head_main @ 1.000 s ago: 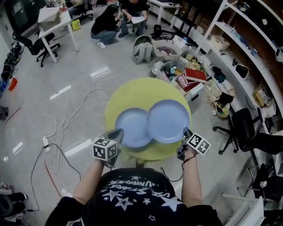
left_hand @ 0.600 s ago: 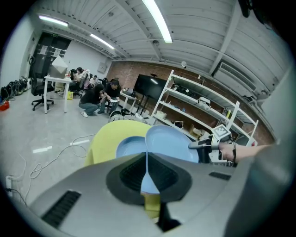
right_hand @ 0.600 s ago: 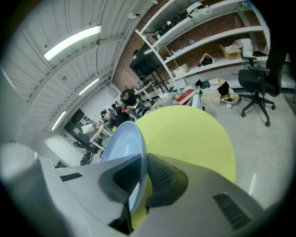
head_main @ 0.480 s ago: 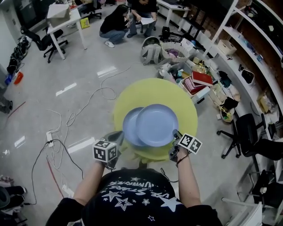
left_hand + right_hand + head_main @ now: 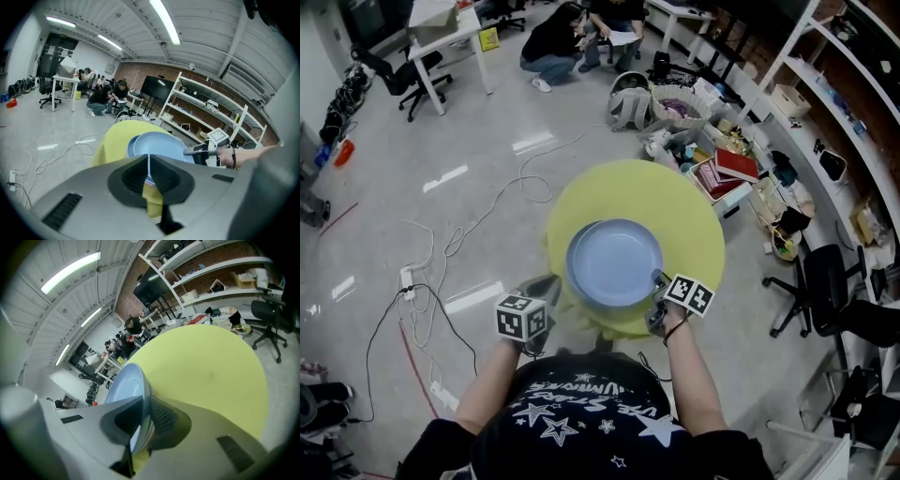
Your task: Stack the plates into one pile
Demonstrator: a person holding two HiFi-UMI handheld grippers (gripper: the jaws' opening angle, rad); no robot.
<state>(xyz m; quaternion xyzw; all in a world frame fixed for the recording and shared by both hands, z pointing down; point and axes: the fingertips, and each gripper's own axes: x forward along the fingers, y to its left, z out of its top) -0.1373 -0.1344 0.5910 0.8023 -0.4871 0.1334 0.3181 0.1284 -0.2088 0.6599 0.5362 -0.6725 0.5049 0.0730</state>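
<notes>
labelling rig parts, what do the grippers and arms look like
Both the left gripper and right gripper are grey shells with dark ribbed pads, each carrying a white cube of black square markers. Black short-sleeved T-shirt printed with white stars; dark band on the right wrist.

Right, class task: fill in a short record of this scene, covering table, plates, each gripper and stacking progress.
table: round yellow table
plates: two round pale-blue plates; upper blue plate almost squarely over lower blue plate
left gripper: shut on lower blue plate's rim
right gripper: shut on upper blue plate's rim
stack: nearly aligned, both rims gripped
</notes>
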